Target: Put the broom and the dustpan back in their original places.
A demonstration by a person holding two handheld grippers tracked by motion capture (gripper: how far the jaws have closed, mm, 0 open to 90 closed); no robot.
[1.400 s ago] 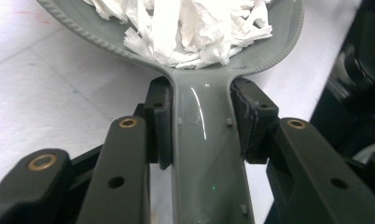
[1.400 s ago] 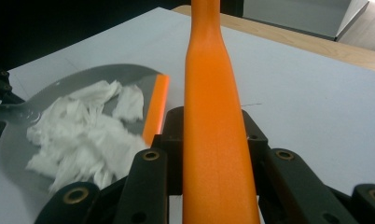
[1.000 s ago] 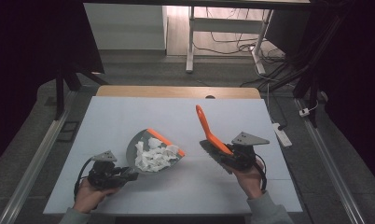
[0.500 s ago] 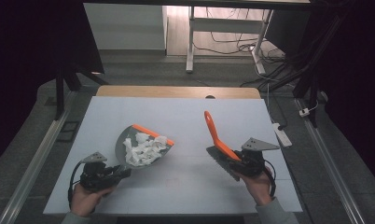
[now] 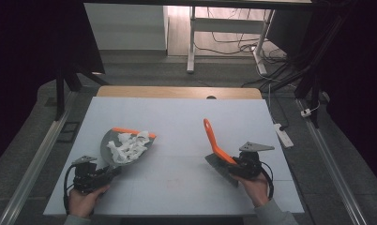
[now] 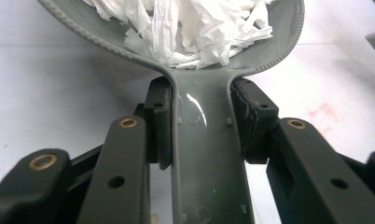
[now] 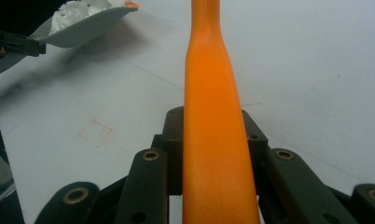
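1. Surface (image 5: 177, 117): pale sheet, mostly bare. Both tools sit over its near half, close to the person. A faint reddish smudge (image 5: 170, 180) on it lies right of the dustpan, between the two tools.
2. Dustpan (image 5: 125, 147): grey w/ orange front lip, left side of the surface. Seems tipped back a bit toward its handle, prob. so the load stays in the bowl and doesn't slide off the lip.
3. Brush (image 5: 214, 143): orange handle slanting up and away, grey head low by the surface. Well right of the dustpan, not touching it. Looks parked clear, sweeping prob. done.
4. Left gripper (image 5: 104, 174): just near-side of the dustpan, at its handle end. In left gripper view the jaws are clamped on the grey handle (image 6: 206, 158), one pad each side, right behind the bowl. A grip that close to the bowl should help w/ tilt control.
5. Right gripper (image 5: 236, 164): far right of the dustpan. Jaws clamped on the brush; the handle runs straight out between them in right gripper view (image 7: 213, 116), so the brush points along the gripper axis, good for sweeping strokes.
6. Paper scraps (image 5: 128, 145): white shredded bits heaped inside the dustpan, none seen loose on the surface. Judgement: collecting is finished; next prob. carry and dump.
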